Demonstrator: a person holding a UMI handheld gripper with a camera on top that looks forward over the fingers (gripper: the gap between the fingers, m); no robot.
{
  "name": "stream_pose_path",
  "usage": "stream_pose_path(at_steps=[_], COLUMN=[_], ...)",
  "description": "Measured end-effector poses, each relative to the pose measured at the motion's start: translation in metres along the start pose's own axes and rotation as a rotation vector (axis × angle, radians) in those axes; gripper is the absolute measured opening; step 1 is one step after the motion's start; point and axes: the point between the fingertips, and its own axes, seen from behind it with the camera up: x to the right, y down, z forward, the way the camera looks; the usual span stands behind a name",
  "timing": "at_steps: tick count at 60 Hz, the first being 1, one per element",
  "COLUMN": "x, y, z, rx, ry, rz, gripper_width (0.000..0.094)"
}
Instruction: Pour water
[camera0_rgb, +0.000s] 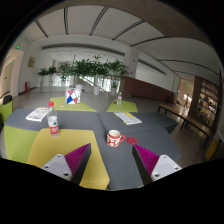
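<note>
Large open room, panelled ceiling (95, 20), row of green potted plants (88, 68) along the far side. Grey table with yellow-green panels (60, 148) spreads ahead of the gripper (112, 158); bare grey surface between and just beyond the fingers. Jaws apart, nothing between the magenta pads (148, 157). Small red-and-white patterned cup (114, 138) just ahead, near the right finger, standing free. Clear bottle with red cap (53, 121) stands left, well apart from the cup. White papers (127, 117) lie beyond.
</note>
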Motion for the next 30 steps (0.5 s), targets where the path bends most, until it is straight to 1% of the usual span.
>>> stream_pose_path(at_steps=[10,17,25,30], x=[-0.006,-0.031,-0.089,-0.136], y=[0.016,0.036,0.053,0.052], z=[-0.001,0.001,0.009,0.022], rx=[-0.019,-0.028,-0.031,-0.020], ry=[0.003,-0.019,-0.094,-0.151], rz=[-0.026,-0.039,-0.040,-0.045], gripper_width=[0.0852,0.0854,0.0855,0.0857])
